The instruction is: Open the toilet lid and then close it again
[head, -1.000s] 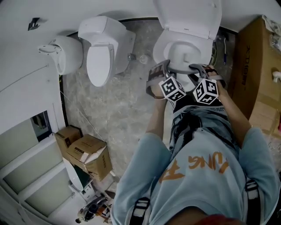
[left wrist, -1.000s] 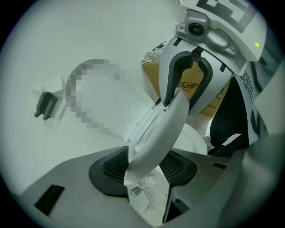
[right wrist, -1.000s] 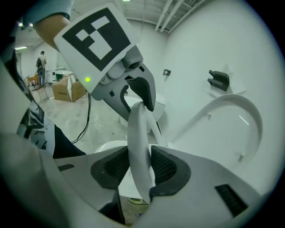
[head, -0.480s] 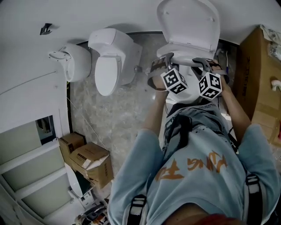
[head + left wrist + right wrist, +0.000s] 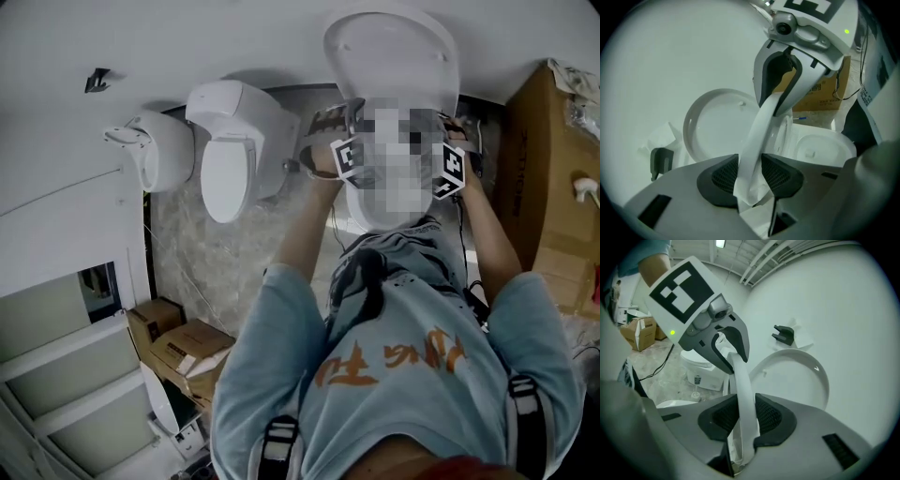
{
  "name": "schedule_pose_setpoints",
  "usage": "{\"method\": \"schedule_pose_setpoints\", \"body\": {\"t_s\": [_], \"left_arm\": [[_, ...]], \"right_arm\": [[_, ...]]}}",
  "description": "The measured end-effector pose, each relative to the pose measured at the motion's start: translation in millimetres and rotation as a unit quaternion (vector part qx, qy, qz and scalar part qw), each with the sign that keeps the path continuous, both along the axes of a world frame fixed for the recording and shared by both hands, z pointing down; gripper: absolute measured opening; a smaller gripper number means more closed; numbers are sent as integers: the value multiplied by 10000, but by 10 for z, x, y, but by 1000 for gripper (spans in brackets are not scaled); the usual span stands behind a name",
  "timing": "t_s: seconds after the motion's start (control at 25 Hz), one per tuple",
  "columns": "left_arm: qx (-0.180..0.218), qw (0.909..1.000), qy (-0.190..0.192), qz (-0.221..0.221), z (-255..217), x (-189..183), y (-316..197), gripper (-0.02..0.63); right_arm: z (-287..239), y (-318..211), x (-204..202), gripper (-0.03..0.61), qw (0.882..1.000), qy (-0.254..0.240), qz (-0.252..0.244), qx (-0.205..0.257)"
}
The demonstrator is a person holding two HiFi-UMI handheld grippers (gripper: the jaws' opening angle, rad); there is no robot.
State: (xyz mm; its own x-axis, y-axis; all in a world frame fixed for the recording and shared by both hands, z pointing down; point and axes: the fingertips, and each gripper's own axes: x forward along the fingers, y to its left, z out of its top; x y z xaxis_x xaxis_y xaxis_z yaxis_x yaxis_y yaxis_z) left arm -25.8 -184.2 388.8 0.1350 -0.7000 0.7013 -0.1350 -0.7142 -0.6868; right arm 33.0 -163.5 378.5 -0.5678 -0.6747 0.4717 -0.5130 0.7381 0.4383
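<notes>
The white toilet lid stands raised against the wall. Below it, a blurred patch hides the bowl in the head view. A white toilet seat ring is lifted off the bowl and runs between both pairs of jaws. My left gripper holds the ring's left side; its jaws are closing, with the ring pressed between the pads. My right gripper grips the right side. Its jaws are also closing on the seat ring. The lid shows just behind.
A second toilet stands to the left, with another white fixture beside it. A tall cardboard box stands close on the right. Smaller boxes lie on the floor at lower left. A black bracket sits on the wall.
Both grippers have risen and moved toward the wall, swinging the seat ring up from the bowl toward the raised lid.
</notes>
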Motion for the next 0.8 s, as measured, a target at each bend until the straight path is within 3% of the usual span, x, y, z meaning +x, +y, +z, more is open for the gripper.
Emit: {"method": "schedule_pose_setpoints", "body": {"t_s": [0.12, 0.32, 0.56, 0.64, 0.8], "left_arm": [[67, 9996, -219, 137, -27, 87, -245, 167], [-14, 9989, -221, 406, -54, 207, -561, 169], [-357, 9982, -299, 378, -30, 289, -961, 170], [-454, 9978, -316, 372, -19, 327, -1091, 172], [-664, 9965, -328, 395, 3, 403, -1318, 172]], "right_arm": [[-46, -275, 87, 105, 9995, -77, 291, 90], [-63, -595, 202, 124, 9985, -129, 423, 312], [-51, -990, 296, 140, 9974, -152, 549, 448], [-27, -1124, 331, 144, 9974, -126, 605, 377], [29, -1375, 394, 147, 9968, 12, 779, -202]]}}
